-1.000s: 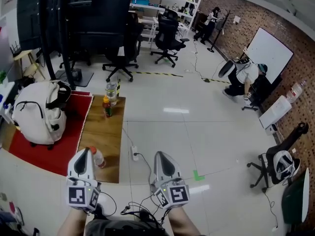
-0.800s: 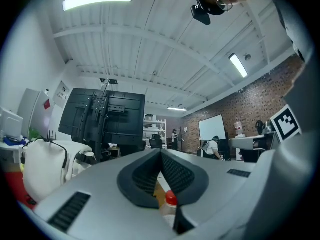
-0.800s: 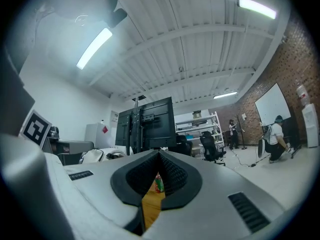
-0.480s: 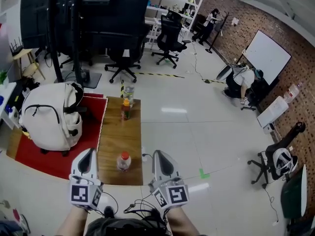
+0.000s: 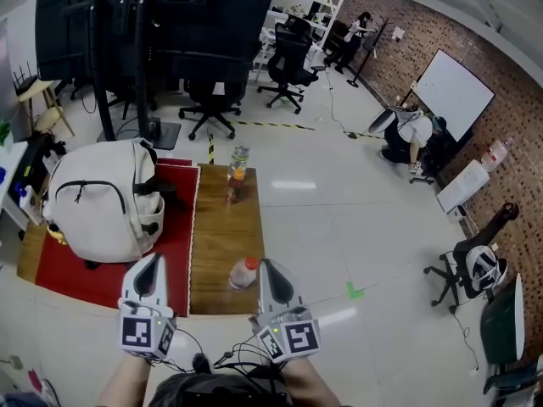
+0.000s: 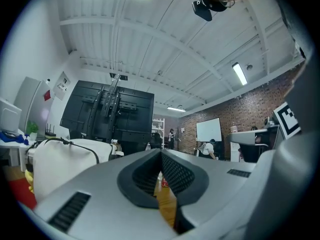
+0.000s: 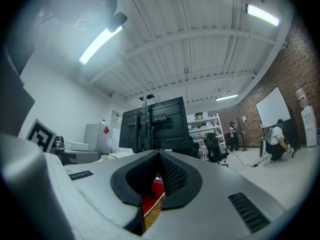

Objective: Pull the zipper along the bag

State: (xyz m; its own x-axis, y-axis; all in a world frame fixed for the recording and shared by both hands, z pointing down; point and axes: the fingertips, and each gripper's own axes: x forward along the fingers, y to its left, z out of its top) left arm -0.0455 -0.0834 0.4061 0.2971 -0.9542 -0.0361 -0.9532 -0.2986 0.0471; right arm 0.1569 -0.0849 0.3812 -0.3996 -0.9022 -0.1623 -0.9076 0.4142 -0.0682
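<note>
1. White bag stands upright on a red mat, left of centre in the head view. It is well ahead of both claws and neither touches it.
2. Zipper: a thin dark curve across the bag's near face. The slider is too small to pick out, and I cannot tell whether the zipper is run shut or open.
3. Black straps show at the bag's right side. Its far side and base are hidden. The left gripper view gives only the bag's top; the claw body cuts off the rest.
4. The mat lies along the left edge of a wooden table. The stretch of mat under the bag is covered.
5. Upright bottle at the table's far end, label unreadable. Red-capped bottle lying at the near end, just beside the right claw's tip in the head view. I cannot tell if they touch.
6. Left claw: clenched to a narrow slit, nothing in it.
7. Right claw: clenched, empty.
8. Both hands are hidden under the marker cubes; only forearms show.
</note>
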